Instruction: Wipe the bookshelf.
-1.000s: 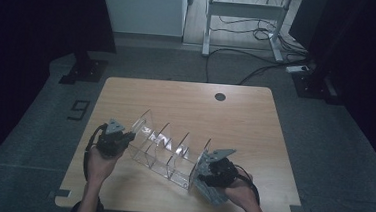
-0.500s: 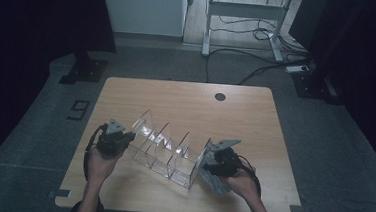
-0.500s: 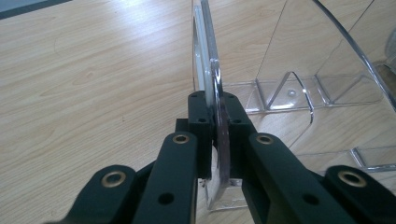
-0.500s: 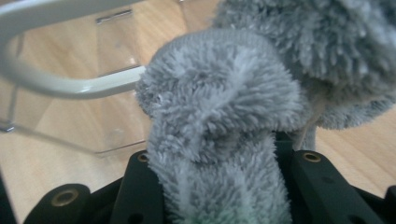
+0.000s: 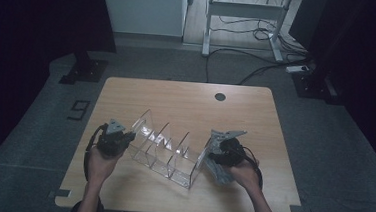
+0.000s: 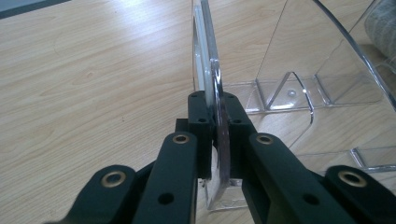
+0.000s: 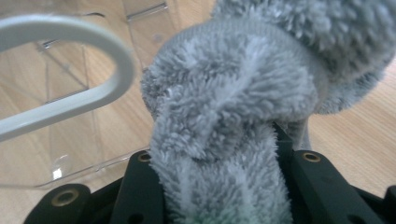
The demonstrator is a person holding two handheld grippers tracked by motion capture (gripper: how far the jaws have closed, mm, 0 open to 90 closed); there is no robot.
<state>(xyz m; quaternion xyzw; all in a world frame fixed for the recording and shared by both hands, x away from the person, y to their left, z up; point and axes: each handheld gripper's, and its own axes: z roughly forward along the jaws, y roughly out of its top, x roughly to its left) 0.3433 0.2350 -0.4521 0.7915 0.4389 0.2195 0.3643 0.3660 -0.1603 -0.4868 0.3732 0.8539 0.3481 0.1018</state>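
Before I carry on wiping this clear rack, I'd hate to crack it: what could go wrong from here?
The left gripper clamps only the thin end panel of the acrylic rack; a hard push from the other side could likely twist or snap that panel. The grey cloth bunched in the right gripper is bulky, so it might snag on a divider and drag the rack along the table.

wooden table point(image 5: 176, 97) with a round hole point(image 5: 220, 96).

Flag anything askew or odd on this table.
The clear acrylic rack sits diagonally to the table edges, the left gripper clamping its end panel. The right gripper holds a bunched grey cloth. Nothing spilled or broken.
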